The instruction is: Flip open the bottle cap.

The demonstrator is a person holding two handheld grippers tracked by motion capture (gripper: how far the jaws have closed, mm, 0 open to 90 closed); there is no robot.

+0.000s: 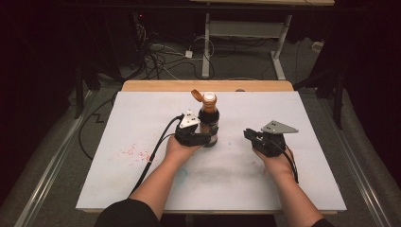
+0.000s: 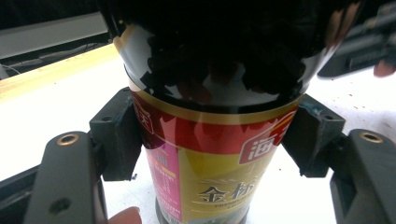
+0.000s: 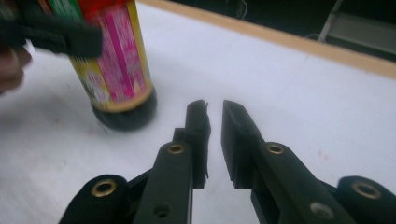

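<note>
— Where's the bottle [image 1: 208, 118] relative to your grippers?

— My left gripper [image 1: 201, 137] has it. The pads are clamped on either side of its lower body, over the label, and the bottle stands upright on the white board [image 1: 142, 179] near the middle, slightly toward the far edge. In the left gripper view the bottle [image 2: 212, 154] rises straight up between my two black jaws, each pad pressed flat against the curved wall.

— And your right one?

— My right gripper [image 1: 249, 135] is off to the right of the bottle, apart from it and low over the board. Its jaws stand a narrow slit apart with nothing between them. In the right gripper view the bottle [image 3: 116, 70] is up and to the left of my jaw tips, not touching them.

— What's the bottle like?

— Round and smooth, with glossy dark contents and a shiny wrap-around label in red, yellow and pink with printed characters. Its base is dark and rounded. The orange-brown flip cap [image 1: 196, 96] is hinged open to the left, showing a pale mouth.

— And the surface?

— A matt white board, flat, flecked with faint red specks [image 1: 132, 152] at the left, lying on a table with a light wooden edge [image 1: 156, 85] at the far side. My jaws are matt black plastic, blocky, with brass-coloured rivets.
</note>
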